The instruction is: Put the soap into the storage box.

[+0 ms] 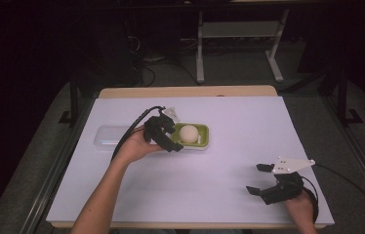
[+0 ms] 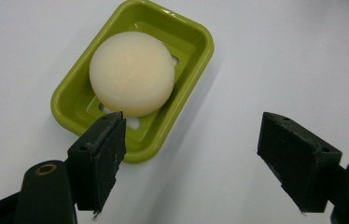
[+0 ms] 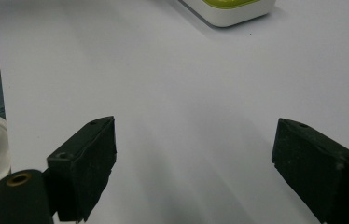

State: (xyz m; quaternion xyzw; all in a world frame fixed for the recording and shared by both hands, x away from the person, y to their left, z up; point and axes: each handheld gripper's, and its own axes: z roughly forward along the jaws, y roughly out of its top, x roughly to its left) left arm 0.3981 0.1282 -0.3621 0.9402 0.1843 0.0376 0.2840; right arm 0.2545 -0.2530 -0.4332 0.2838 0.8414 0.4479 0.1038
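A round cream soap (image 1: 189, 133) (image 2: 132, 73) lies in a green soap dish (image 1: 205, 137) (image 2: 196, 51) at the middle of the white table sheet. My left gripper (image 1: 167, 138) (image 2: 191, 154) hangs open just left of the dish, one jaw over the dish's near rim, nothing between the jaws. My right gripper (image 1: 259, 179) (image 3: 193, 168) stands open near the front right of the table, over bare sheet. The dish's corner (image 3: 231, 11) shows at the top of the right gripper view.
A clear plastic lid or box (image 1: 107, 137) lies left of the dish, behind the left hand. The white sheet (image 1: 229, 117) covers a wooden table (image 1: 185, 91). Dark floor, cables and a white stand (image 1: 239, 34) lie beyond the far edge.
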